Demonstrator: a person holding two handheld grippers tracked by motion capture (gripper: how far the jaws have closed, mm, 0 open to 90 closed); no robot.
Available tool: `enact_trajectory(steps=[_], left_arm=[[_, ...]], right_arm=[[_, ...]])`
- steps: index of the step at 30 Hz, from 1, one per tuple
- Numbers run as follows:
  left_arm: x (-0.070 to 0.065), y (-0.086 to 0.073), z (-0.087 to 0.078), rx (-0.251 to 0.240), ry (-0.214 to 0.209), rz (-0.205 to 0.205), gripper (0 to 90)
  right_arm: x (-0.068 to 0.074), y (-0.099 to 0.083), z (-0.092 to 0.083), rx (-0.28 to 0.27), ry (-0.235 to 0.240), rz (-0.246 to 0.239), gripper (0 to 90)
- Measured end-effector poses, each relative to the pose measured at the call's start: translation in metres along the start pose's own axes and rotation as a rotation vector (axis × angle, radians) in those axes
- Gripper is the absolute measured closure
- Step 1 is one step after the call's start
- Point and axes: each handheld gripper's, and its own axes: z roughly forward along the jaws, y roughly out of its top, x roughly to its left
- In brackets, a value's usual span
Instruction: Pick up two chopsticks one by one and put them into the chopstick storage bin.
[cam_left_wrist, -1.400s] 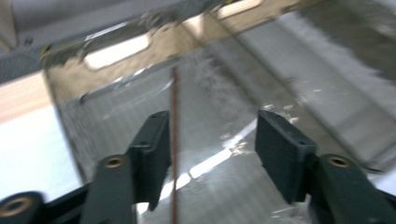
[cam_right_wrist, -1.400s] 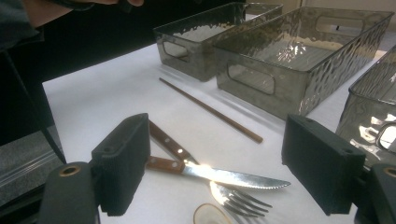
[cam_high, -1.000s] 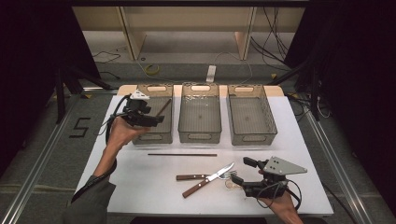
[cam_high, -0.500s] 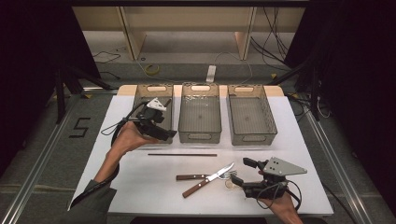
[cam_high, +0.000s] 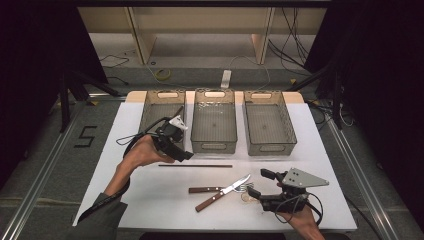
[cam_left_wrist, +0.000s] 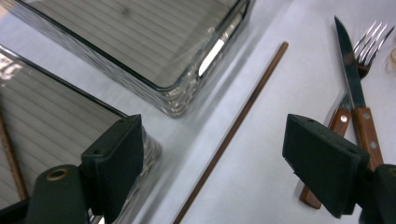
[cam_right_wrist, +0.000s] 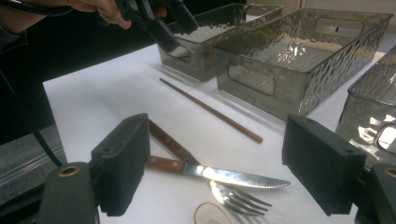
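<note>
Hidden: the fork (cam_right_wrist: 240, 199) lay partly under the knife (cam_right_wrist: 219, 173); a small round object (cam_right_wrist: 212, 215) beside it was cut off, identity unclear.
Left tool (cam_high: 176, 146): jaws wide apart, empty, above the chopstick (cam_left_wrist: 233, 127) by the left bin (cam_high: 162, 116).
Right tool (cam_high: 261, 185): jaws wide apart, empty, near the knife on the counter (cam_high: 150, 200).

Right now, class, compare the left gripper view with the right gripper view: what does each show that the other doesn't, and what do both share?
Left gripper view alone: a thin brown stick lying inside the nearer bin.

Right gripper view alone: the left gripper held in a hand, a small round wooden disc, and a third bin.

Both: open black jaws, the white table, the chopstick, and the knife crossing the fork.
</note>
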Motion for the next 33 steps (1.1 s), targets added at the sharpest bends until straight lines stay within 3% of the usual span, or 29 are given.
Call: enact_trajectory(steps=[7,14,21,24,33], left_arm=[[-0.002,-0.004,0.021,0.077,-0.022,0.046,24.6],[-0.002,-0.008,0.037,0.167,-0.017,0.049,38.2],[0.0,-0.014,0.048,0.203,-0.033,0.037,45.9],[0.001,-0.015,0.052,0.225,-0.039,0.051,49.0],[-0.001,-0.015,0.059,0.237,-0.055,0.062,59.4]], right_arm=[[0.001,0.0,0.001,0.005,0.003,-0.004,24.3],[0.001,0.0,0.0,0.006,0.002,-0.006,24.4],[0.001,0.0,0.001,0.007,0.003,-0.007,24.4],[0.0,0.0,0.0,0.007,0.004,-0.006,24.4],[0.001,0.0,0.002,0.009,0.003,-0.008,24.4]])
